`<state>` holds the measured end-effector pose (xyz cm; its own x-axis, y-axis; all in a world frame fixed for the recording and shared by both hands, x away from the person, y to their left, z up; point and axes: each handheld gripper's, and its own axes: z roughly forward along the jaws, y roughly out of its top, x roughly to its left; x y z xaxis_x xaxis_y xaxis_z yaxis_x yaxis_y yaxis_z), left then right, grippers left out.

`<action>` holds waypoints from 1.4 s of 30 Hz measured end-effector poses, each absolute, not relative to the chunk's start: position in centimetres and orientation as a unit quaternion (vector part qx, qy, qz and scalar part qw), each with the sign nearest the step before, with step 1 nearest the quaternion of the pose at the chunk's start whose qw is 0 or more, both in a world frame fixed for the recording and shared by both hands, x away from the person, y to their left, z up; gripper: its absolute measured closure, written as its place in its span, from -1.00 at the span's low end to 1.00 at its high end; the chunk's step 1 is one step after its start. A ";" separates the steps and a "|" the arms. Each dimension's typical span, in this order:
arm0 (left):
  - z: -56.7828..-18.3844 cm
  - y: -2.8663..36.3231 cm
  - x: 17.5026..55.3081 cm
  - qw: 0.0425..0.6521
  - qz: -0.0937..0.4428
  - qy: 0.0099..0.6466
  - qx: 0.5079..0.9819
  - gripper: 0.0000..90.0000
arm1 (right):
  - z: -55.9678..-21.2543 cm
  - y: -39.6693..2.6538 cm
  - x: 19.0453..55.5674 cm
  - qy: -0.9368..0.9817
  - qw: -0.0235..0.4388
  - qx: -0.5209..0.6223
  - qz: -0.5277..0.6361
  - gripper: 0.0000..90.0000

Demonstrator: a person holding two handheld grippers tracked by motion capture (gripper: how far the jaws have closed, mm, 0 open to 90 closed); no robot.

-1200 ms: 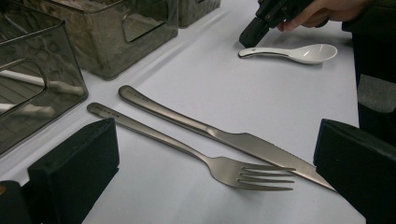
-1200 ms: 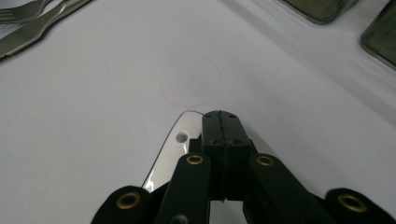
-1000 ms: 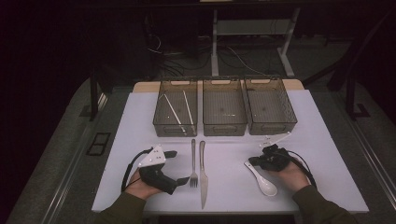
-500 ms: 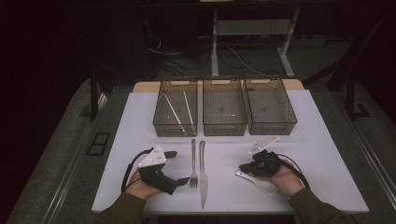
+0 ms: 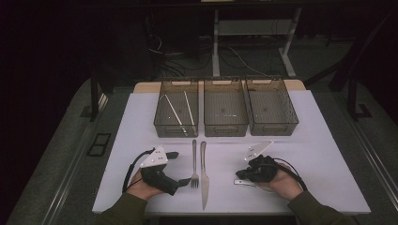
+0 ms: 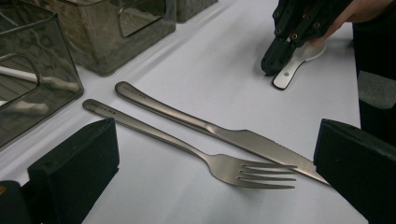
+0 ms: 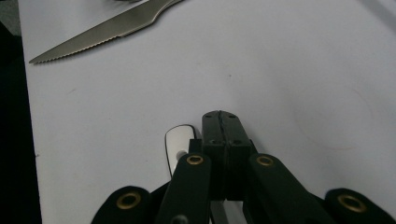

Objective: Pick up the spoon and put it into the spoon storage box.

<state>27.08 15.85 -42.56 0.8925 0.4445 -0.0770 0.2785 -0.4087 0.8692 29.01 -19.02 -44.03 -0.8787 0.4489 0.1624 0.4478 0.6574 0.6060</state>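
The white spoon lies on the tabletop, right under the right hand-held gripper. Its two black jaws are pressed tight together, with nothing between them. The spoon's handle pokes out just beside the tips, a little to one side, as the right gripper view shows. The handle runs sideways across the tabletop, toward the knife and the fork in the middle. The right hand is much nearer to the spoon than the left one. The left hand-held gripper rests by the fork with its jaws wide apart, holding nothing. I think the right jaws must open first, then slide over to straddle the handle.
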 end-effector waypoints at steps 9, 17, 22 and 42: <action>-42.8 15.4 27.1 0.489 0.081 0.209 0.843 -1.00 | -42.6 -21.3 29.1 0.879 0.010 0.279 0.386 0.49; -42.9 15.4 27.0 0.478 0.080 0.215 0.848 -1.00 | -41.8 -24.3 28.1 0.860 0.030 0.302 0.410 0.08; -42.9 15.4 26.9 0.478 0.082 0.217 0.847 -1.00 | -42.0 -26.3 27.1 0.857 0.041 0.309 0.410 0.03; -42.9 15.6 26.9 0.482 0.084 0.232 0.841 -1.00 | -43.8 -28.9 25.0 0.868 0.020 0.329 0.371 0.07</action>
<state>26.92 15.57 -42.90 0.8785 0.4708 -0.0815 0.3082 -0.4279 0.8496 25.02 -28.94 -43.79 -0.7832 0.5855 0.2091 0.5559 0.5089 0.6573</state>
